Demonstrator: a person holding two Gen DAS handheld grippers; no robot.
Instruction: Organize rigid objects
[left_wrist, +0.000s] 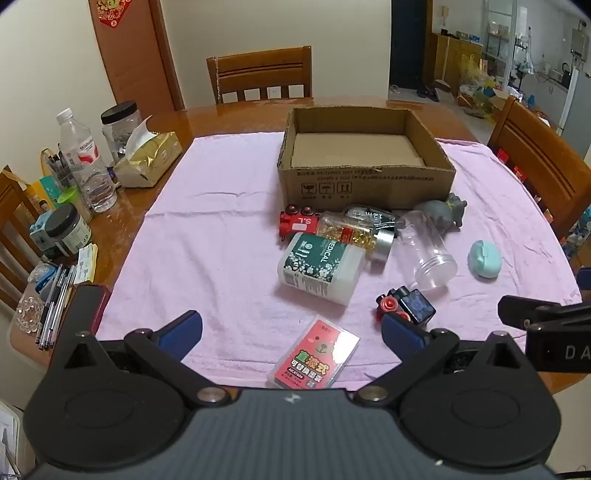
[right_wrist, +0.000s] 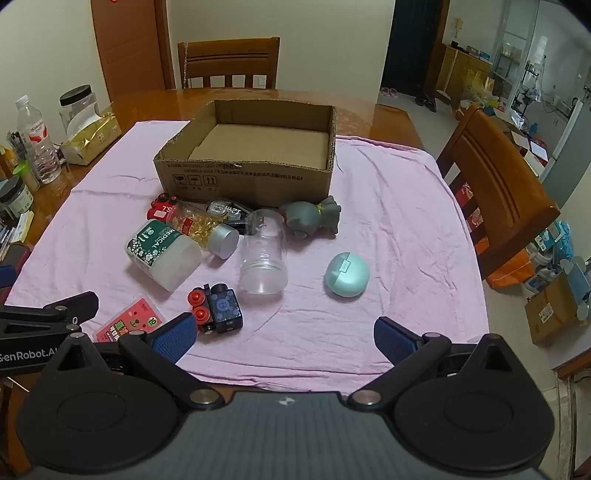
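Cardboard box (left_wrist: 365, 181) behind scattered items (both grippers' fingers (right_wrist: 173, 338) apart)

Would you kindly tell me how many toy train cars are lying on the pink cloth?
2: a red train car against the cardboard box, and a black train car nearest the camera, beside the clear jar.

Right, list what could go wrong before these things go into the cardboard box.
1. The clear plastic jar lies on its side on the pink cloth; a claw nudge may roll it.
2. The silver-capped bottle of yellow capsules rests against the white, green-labelled MEDICAL bottle; lifting one could shift the other.
3. The flat pink card pack lies flush near the table edge, likely hard to pinch.
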